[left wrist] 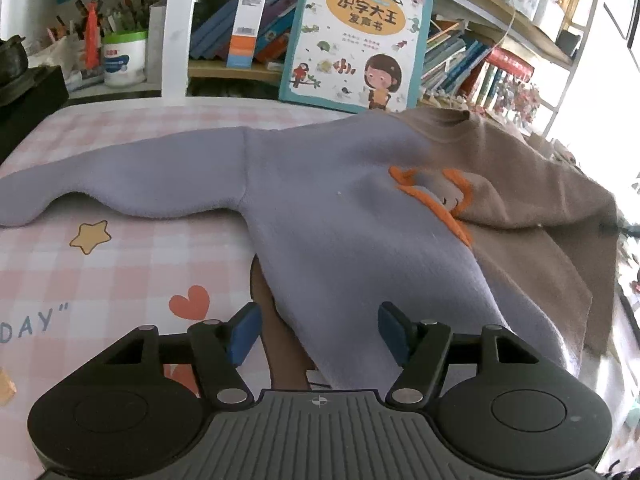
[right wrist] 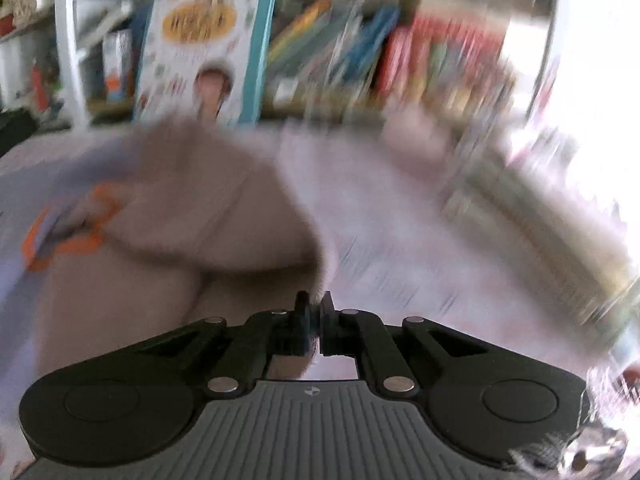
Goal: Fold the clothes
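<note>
Jaws of the left gripper [left wrist: 319,332] stand spread above the sweater's [left wrist: 340,208] lavender hem, gripping nothing. On the pink checked surface [left wrist: 100,264] the sweater lies flat, one sleeve [left wrist: 120,180] reaching toward 9 o'clock, its brown side folded over at 3 o'clock. Behind it stands a picture book [left wrist: 356,36]. Jaws of the right gripper [right wrist: 315,312] are pressed together, apparently pinching brown fabric through heavy blur.
</note>
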{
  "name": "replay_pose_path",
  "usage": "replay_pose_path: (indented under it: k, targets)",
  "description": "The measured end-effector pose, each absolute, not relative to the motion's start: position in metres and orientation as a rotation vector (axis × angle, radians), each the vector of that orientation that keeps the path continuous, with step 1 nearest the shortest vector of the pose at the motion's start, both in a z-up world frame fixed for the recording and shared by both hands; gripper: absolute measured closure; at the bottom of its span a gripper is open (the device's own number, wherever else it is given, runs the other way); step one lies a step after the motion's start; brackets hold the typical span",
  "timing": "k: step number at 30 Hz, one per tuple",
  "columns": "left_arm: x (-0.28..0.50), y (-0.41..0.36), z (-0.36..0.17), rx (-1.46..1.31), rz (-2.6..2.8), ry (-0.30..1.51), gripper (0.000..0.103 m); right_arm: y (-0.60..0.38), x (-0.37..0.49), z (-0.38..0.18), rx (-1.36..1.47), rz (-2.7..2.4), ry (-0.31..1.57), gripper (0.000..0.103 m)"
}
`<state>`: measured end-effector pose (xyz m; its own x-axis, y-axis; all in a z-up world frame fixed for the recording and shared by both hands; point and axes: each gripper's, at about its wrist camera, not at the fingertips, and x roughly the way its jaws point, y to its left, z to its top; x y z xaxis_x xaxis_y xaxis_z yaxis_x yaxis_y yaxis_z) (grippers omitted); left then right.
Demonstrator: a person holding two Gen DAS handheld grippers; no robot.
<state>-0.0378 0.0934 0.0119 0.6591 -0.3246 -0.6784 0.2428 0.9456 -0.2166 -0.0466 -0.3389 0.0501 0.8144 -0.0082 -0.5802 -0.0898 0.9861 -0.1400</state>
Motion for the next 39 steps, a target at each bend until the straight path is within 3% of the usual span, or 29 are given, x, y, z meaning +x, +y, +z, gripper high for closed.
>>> replay_pose_path:
  k: [8, 9, 10, 11, 16, 24, 27, 28, 30, 33, 39]
  targets:
    - [-0.041, 0.093, 0.011, -0.123, -0.31, 0.778, 0.037, -0.306, -0.018, 0.097, -0.588, -0.067, 0.366, 0.096]
    - [-0.042, 0.092, 0.011, -0.12, -0.307, 0.775, 0.037, -0.305, -0.002, 0.092, -0.636, -0.086, 0.382, 0.084]
    - [-0.043, 0.091, 0.01, -0.117, -0.305, 0.772, 0.037, -0.307, 0.015, 0.084, -0.672, -0.122, 0.398, 0.058]
    - [-0.043, 0.09, 0.01, -0.114, -0.302, 0.769, 0.037, -0.31, 0.03, 0.075, -0.697, -0.164, 0.418, 0.048]
    - [-0.043, 0.093, 0.01, -0.135, -0.301, 0.764, 0.037, -0.313, 0.032, 0.054, -0.561, -0.06, 0.497, 0.044]
    - [-0.021, 0.091, 0.009, -0.156, -0.342, 0.761, 0.04, -0.314, -0.021, 0.028, -0.046, 0.339, 0.752, 0.045]
    - [-0.013, 0.096, 0.006, -0.234, -0.374, 0.761, 0.06, -0.321, -0.027, 0.013, 0.083, 0.355, 0.822, 0.047]
    - [-0.01, 0.098, 0.005, -0.262, -0.383, 0.762, 0.074, -0.32, -0.026, 0.009, 0.097, 0.351, 0.832, 0.052]
    - [-0.004, 0.103, 0.0, -0.31, -0.392, 0.778, 0.094, -0.318, -0.024, 0.002, 0.124, 0.345, 0.854, 0.065]
    - [0.002, 0.112, -0.005, -0.382, -0.41, 0.78, 0.097, -0.307, -0.023, 0.003, 0.106, 0.359, 0.832, 0.087]
    - [0.015, 0.14, 0.006, -0.428, -0.31, 0.705, 0.101, -0.296, -0.016, 0.024, 0.178, 0.319, 0.672, 0.092]
